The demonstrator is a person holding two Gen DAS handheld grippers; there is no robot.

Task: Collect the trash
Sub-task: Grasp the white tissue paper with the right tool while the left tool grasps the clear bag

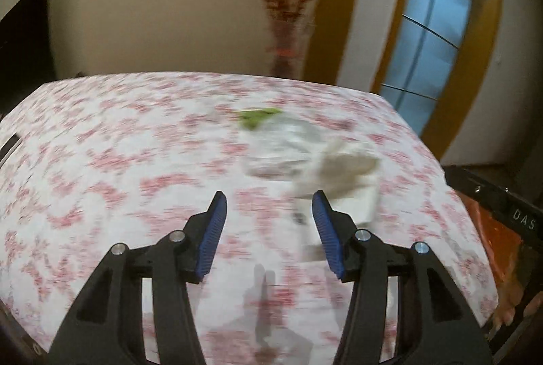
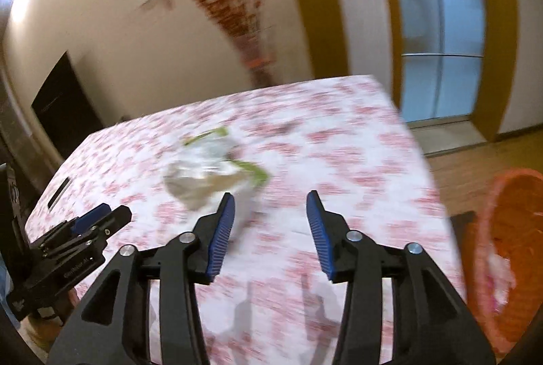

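Trash lies ahead of both grippers on the floral tablecloth (image 1: 101, 161): a crumpled white tissue (image 1: 342, 175) just beyond the left gripper (image 1: 269, 207), clear plastic wrap (image 1: 278, 148) behind it, a green scrap (image 1: 254, 117) farthest. Right of the right gripper (image 2: 270, 207) stands an orange basket (image 2: 509, 229). Both grippers' jaws are spread apart, holding nothing.

Red-and-white floral tablecloth (image 1: 118, 161), orange bin (image 2: 509, 229)
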